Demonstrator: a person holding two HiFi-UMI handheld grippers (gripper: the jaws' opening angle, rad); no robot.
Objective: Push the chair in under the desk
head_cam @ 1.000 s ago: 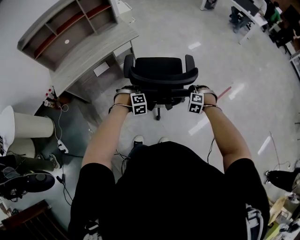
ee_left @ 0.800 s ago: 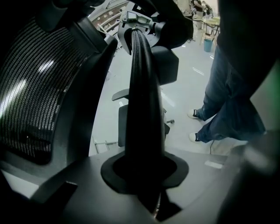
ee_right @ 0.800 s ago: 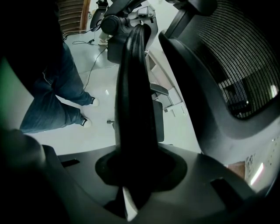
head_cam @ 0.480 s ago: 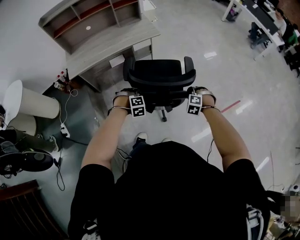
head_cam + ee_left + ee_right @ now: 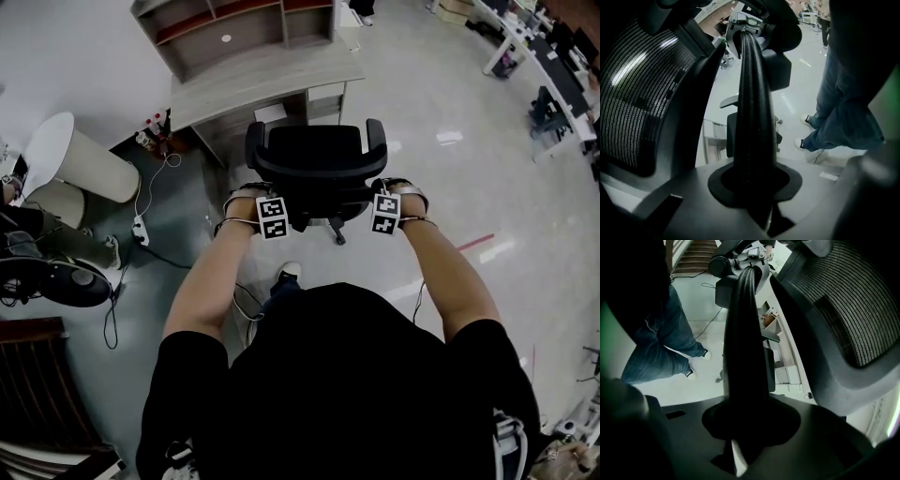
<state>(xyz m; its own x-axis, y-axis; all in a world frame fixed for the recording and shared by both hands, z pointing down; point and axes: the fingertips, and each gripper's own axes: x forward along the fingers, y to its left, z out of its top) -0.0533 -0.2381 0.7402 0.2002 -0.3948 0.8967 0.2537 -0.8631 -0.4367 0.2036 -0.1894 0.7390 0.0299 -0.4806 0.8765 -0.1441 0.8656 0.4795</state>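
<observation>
Your left tool (image 5: 253, 195) is clamped on a curved black bar (image 5: 752, 103) at the left edge of the chair's back, which keeps that side from swinging away as you steer. The chair (image 5: 317, 155) stands on the floor (image 5: 450, 187) between your tools. Its seat faces the desk (image 5: 272, 80), just before the opening and not yet under it. Your right tool (image 5: 398, 192) pinches the matching bar (image 5: 745, 333) on the right edge. With both sides held, I judge you can drive it in straight.
</observation>
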